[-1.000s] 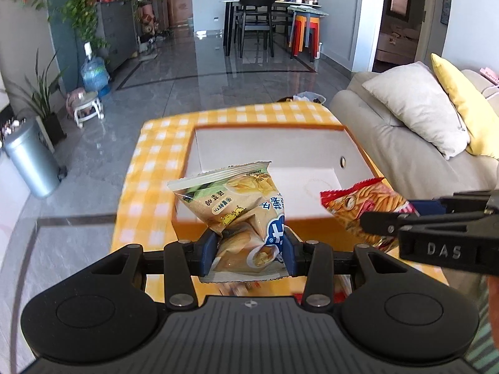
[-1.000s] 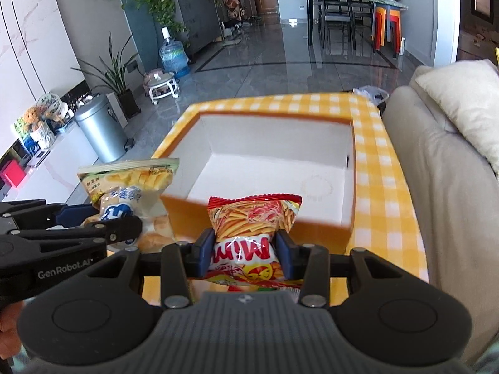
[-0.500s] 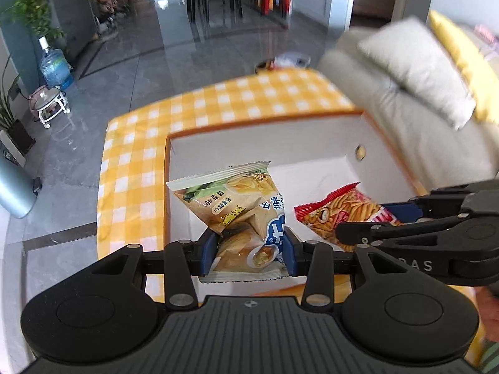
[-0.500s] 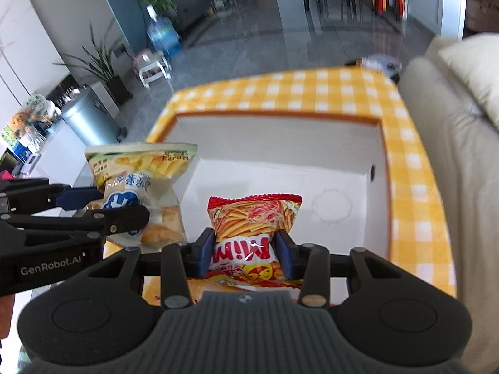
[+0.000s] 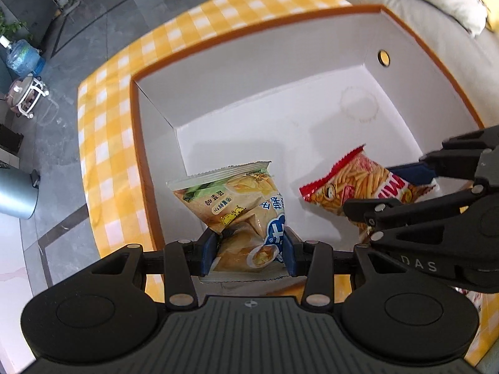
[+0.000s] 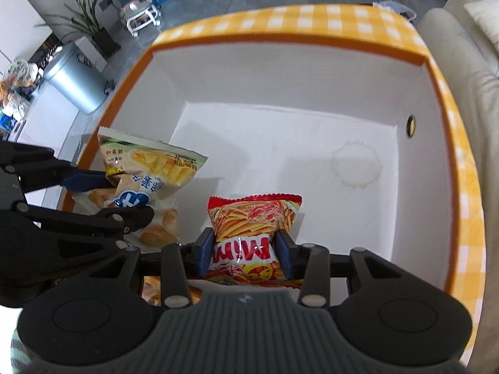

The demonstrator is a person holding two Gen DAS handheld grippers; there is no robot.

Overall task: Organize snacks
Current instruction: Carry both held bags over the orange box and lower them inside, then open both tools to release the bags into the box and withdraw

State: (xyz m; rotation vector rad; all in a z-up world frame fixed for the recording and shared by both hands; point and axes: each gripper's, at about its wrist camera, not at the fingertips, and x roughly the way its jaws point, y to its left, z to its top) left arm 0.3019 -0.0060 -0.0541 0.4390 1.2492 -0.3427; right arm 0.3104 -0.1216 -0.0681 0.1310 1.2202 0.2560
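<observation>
1. Left tool (image 5: pixel 249 251) clamps the lower part of a beige chip bag (image 5: pixel 240 205), crumpled and puffy, at 6 o'clock; right tool (image 6: pixel 244 251) pinches a glossy red stick-snack bag (image 6: pixel 252 221).
2. Both bags hang over the near end of the white-lined orange box (image 6: pixel 280 143); neither is released.
3. Beyond them the box floor lies bare toward 12 o'clock on the yellow-checked surface (image 5: pixel 106 131); sorting looks barely begun.

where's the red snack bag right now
The red bag is clamped in the right gripper, over the near part of the white box, right of the beige bag.
</observation>
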